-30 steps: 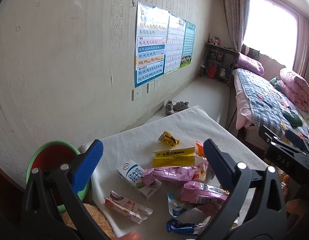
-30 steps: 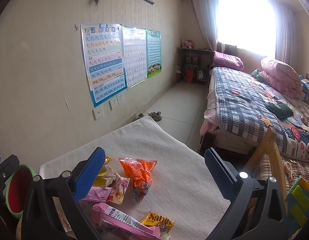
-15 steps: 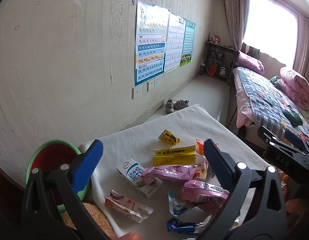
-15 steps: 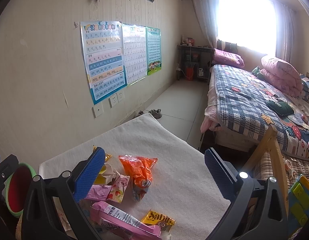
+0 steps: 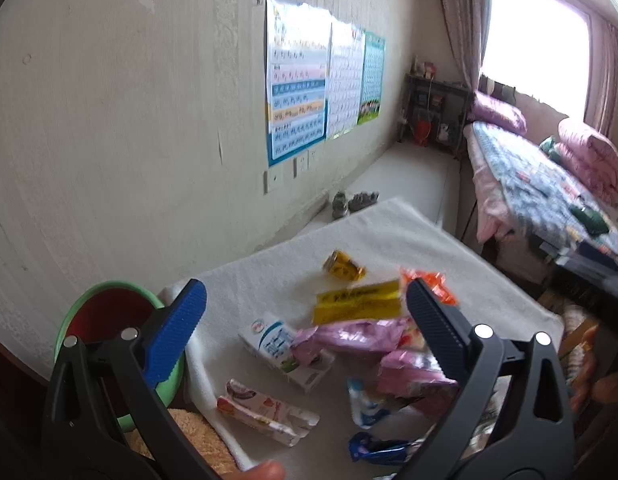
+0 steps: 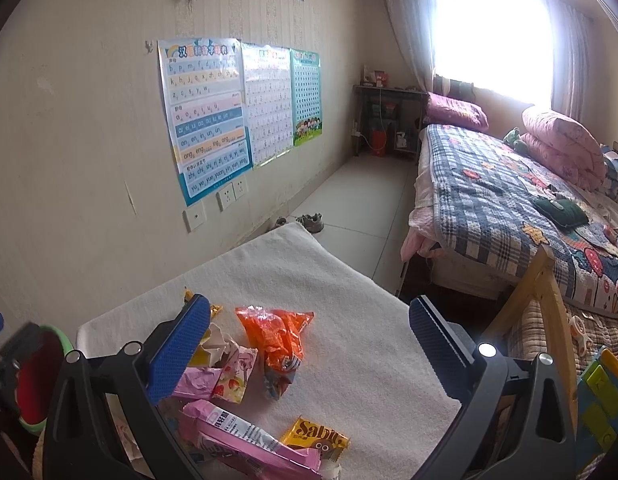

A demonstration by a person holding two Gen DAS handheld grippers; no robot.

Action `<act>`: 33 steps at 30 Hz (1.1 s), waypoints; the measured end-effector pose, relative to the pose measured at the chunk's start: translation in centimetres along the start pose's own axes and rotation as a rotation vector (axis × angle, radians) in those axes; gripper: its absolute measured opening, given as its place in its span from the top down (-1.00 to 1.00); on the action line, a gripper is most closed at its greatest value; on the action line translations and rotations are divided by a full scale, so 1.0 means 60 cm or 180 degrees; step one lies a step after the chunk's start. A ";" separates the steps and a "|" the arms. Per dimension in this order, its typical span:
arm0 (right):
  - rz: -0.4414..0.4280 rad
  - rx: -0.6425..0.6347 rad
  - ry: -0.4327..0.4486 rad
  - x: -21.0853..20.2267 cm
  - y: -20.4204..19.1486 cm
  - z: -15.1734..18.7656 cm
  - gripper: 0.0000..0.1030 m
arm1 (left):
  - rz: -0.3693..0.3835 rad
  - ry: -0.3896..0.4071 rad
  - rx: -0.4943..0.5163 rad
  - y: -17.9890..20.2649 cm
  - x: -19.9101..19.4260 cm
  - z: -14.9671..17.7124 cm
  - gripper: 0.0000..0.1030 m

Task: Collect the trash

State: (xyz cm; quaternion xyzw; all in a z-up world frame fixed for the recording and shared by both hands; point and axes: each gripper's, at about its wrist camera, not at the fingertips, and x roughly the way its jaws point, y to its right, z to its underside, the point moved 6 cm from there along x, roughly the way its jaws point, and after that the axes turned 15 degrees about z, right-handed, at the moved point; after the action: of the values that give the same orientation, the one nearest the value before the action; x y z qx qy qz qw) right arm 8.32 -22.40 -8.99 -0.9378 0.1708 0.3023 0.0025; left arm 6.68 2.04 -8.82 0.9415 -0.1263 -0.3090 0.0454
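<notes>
Several snack wrappers lie on a white towel-covered table. In the left wrist view I see a white milk carton, a long yellow wrapper, a small yellow wrapper, pink wrappers and a blue wrapper. My left gripper is open and empty above them. In the right wrist view an orange bag, a pink packet and a yellow Sabu wrapper lie below my open, empty right gripper. A green bin with red inside stands at the table's left end.
A wall with posters runs along the left. A bed with a plaid quilt stands on the right. Shoes lie on the floor beyond the table. A wooden frame is at the right of the table.
The left view has shifted and blurred slightly, with the left gripper moving a little. The right gripper has moved slightly forward. Both stay open and the wrappers have not moved.
</notes>
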 end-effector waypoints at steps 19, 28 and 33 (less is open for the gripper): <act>-0.0219 -0.0339 -0.0590 0.051 -0.047 0.054 -0.87 | 0.0011 -0.1458 -0.0706 -0.107 0.153 0.214 -0.70; -0.0468 -0.0542 -0.0919 0.064 -0.071 0.083 -0.87 | -0.0030 -0.1141 -0.0663 -0.090 0.086 0.181 -0.70; -0.0520 -0.0545 -0.0967 0.063 -0.076 0.089 -0.87 | 0.0003 -0.1522 -0.0902 -0.096 0.113 0.238 -0.65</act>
State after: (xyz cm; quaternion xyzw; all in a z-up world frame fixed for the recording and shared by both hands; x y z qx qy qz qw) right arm 9.61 -18.76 -15.97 -0.8889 0.0654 0.4526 -0.0271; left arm 4.70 5.71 -25.11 0.8261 -0.0893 -0.5370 0.1456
